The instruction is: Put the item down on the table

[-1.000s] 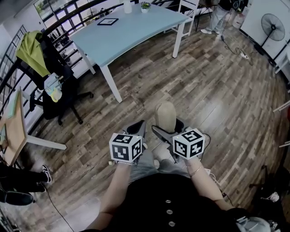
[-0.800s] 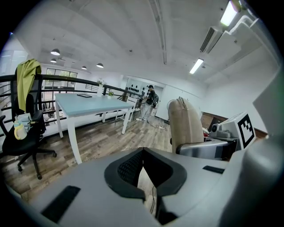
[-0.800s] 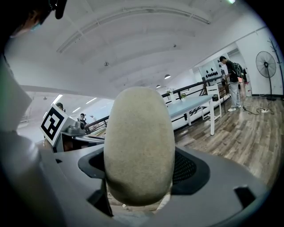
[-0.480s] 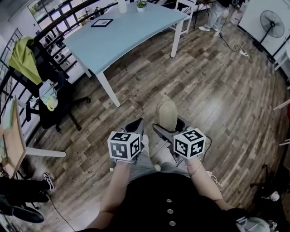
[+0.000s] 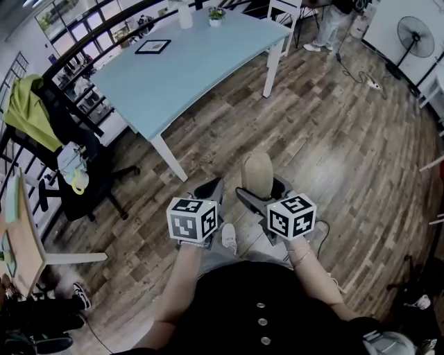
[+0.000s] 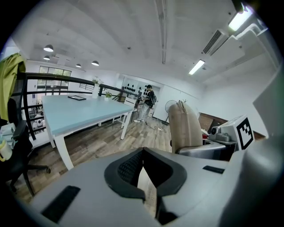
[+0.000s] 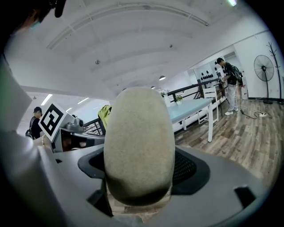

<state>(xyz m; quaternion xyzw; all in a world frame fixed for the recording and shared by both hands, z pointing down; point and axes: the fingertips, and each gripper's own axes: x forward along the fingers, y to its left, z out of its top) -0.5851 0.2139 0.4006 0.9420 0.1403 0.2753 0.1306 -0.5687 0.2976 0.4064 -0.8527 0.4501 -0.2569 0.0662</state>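
A beige, egg-shaped cushioned item (image 5: 257, 173) stands upright between the jaws of my right gripper (image 5: 258, 190), which is shut on it at waist height above the wooden floor. In the right gripper view the item (image 7: 138, 142) fills the middle and hides the fingertips. My left gripper (image 5: 211, 188) is held beside it, shut with nothing between its jaws, whose tips meet (image 6: 143, 153). The item (image 6: 184, 126) shows to the right in the left gripper view. The light blue table (image 5: 173, 69) stands ahead and to the left, a few steps away.
On the table's far end are a framed picture (image 5: 152, 46), a small plant (image 5: 216, 14) and a white bottle (image 5: 184, 14). A black chair with a green jacket (image 5: 28, 111) stands left. A wooden desk (image 5: 17, 236), a fan (image 5: 416, 31) and a floor cable (image 5: 361, 76) are around.
The table and chair have shifted slightly in the head view as I step forward. Both grippers keep their pose, the right one still holding the item.
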